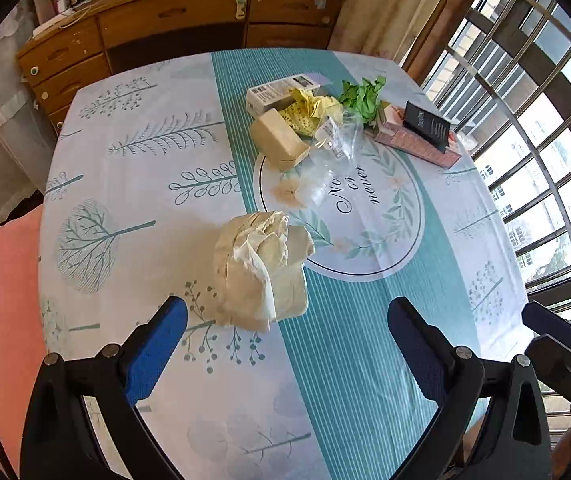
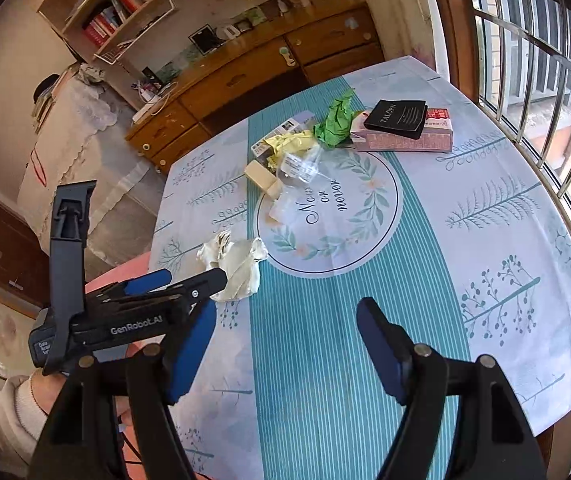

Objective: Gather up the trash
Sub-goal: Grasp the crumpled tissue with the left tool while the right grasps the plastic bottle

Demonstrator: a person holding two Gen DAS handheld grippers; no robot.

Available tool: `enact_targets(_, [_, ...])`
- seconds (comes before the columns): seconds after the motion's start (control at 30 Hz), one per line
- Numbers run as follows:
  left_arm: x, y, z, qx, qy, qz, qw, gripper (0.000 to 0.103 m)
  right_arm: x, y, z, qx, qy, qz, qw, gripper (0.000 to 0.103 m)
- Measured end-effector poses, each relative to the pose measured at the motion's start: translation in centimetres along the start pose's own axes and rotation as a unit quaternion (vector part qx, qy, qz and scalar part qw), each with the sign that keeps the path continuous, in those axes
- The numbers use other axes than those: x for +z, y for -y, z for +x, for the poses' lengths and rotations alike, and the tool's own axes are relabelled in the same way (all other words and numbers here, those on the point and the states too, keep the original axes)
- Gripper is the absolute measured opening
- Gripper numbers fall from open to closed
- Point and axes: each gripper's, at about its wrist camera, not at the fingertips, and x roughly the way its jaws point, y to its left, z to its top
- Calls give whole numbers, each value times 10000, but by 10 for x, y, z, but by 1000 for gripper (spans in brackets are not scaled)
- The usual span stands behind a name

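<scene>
Sunlit from a barred window [image 1: 533,128] on one side and backed by a long wooden sideboard [image 1: 173,28], the room held a table [image 1: 133,152] under a teal-and-white cloth printed with trees and a round wreath motif. Most of the trash sat in a loose heap at the far half of that cloth: a pink carton [image 2: 401,138] with a black booklet [image 2: 399,118] lying on it, a white printed box [image 1: 281,90], a beige block [image 1: 281,142], crumpled yellow paper [image 1: 313,110], crumpled green paper [image 1: 363,96] and a clear plastic wrapper [image 1: 333,148] spilling toward the wreath. Well apart from that heap, near the table's close edge, lay a crumpled cream paper bag [image 1: 261,268].

Both grippers were empty. The left gripper [image 1: 287,312] stood wide, its blue pads either side of the bag's near end but not yet pressing it; from the right wrist view it came in low from the left, tips right beside the bag. The right gripper [image 2: 287,312] was likewise spread wide over bare striped cloth, nothing between its fingers.

Collecting seemed barely begun, with every piece still on the table. This looked like the approach to the first pick: the left gripper probably needed to sink a little farther around the bag, then close gently, since soft crumpled paper could slip or squash unevenly.
</scene>
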Motion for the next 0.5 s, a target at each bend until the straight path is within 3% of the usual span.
enact_targets(0.13, [13, 1, 36, 117, -333, 83, 9993, 100, 11, 5, 19, -94, -63, 226, 9997, 73])
enact_targets(0.3, [24, 5, 66, 264, -467, 263, 9982, 98, 26, 7, 42, -170, -100, 362, 9991, 73])
enact_targets(0.37, [28, 7, 75, 436, -498, 386, 9971, 90, 33, 8, 51, -185, -126, 380, 9990, 73])
enact_targets(0.43, [30, 3, 84, 401, -584, 457, 9964, 68, 40, 8, 60, -197, -136, 382, 9990, 73])
enact_targets(0.5, [32, -4, 85, 202, -589, 363, 9974, 67, 48, 7, 70, -188, -163, 395, 9989, 73])
